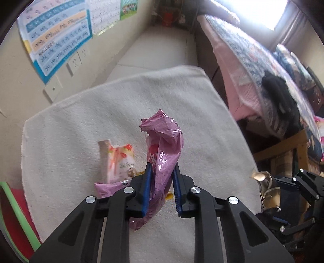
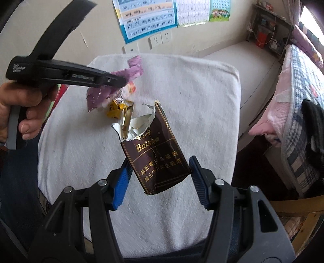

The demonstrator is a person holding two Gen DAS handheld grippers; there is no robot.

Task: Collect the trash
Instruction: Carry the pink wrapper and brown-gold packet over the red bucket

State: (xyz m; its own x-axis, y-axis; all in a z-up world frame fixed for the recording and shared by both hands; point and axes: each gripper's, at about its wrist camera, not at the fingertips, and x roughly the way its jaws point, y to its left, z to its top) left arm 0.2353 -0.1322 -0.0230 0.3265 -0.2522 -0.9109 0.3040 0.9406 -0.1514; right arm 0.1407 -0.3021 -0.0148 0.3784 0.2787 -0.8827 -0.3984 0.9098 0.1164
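**Both grippers loaded over the white towel**

Starting at nine o'clock in the right wrist view: a person's hand (image 2: 24,105) grips the handle of the left gripper (image 2: 113,81), which reaches in from the left edge toward the top of the towel. Its jaws are pressed together on a crumpled pink plastic wrapper (image 1: 162,153), and in the left wrist view that wrapper stands up between the blue pads (image 1: 147,182), its free end poking toward twelve o'clock and its lower end trailing toward six.

Just left of the pink wrapper, at about ten o'clock from the pads, a white and orange snack wrapper (image 1: 118,161) lies on the white towel (image 1: 81,125). A small yellow wrapper (image 2: 115,109) sits beside that pile, near the middle of the towel in the right wrist view.

Moving to centre: the right gripper (image 2: 160,172) pinches a torn dark brown cigarette pack (image 2: 156,157) across its lower half, one blue pad on each side. The pack is tilted, its ripped foil-lined top (image 2: 133,125) opening toward eleven o'clock, and it hangs clear above the towel.

Over at three o'clock, a bed with a pink and checked quilt (image 2: 293,97) runs along the right edge, and posters (image 2: 145,18) hang on the wall at twelve.
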